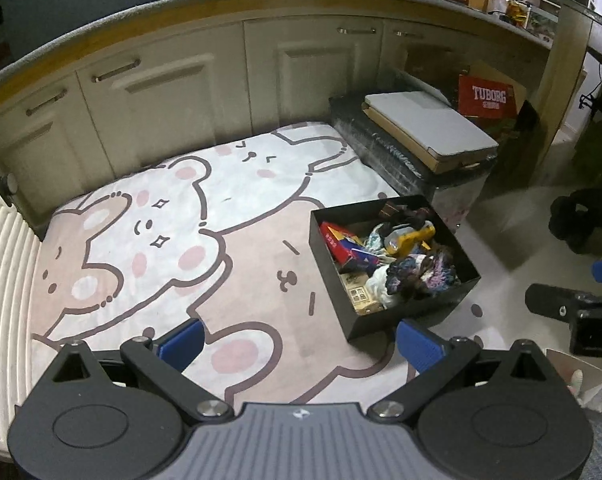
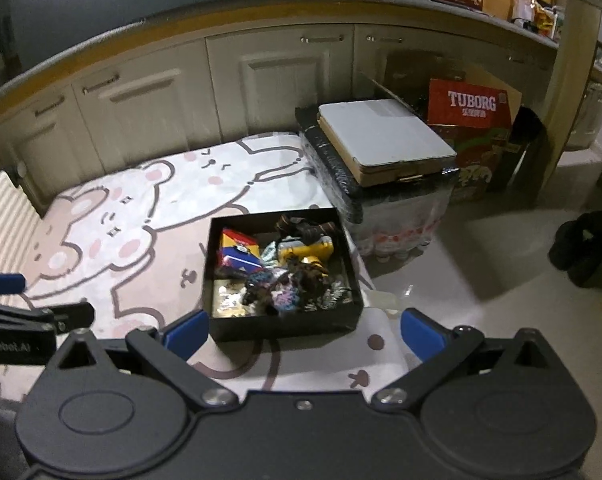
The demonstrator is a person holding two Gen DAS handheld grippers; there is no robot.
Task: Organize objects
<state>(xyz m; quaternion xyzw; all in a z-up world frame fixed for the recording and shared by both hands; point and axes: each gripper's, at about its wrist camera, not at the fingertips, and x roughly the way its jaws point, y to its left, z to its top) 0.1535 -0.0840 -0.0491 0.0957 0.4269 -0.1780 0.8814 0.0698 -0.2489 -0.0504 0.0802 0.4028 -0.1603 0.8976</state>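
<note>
On the pink-and-white cartoon-bear rug [image 2: 149, 240], at its right edge, stands the shallow black rectangular box [image 2: 285, 320] filled with loose items: a yellow plastic toy [image 2: 311, 251], a red-and-blue carton [image 2: 240, 256] and a soft dark knitted bundle [image 2: 277, 288]. The left gripper [image 1: 297, 344] and the right gripper [image 2: 303, 330] both hover above the rug, jaws spread wide, holding nothing. Judged by appearance, the box walls are thin and stiff; the contents look light. Grip the toy across its rigid body; pinch the knitted bundle anywhere, since it should compress. The carton may crush under excess force.
</note>
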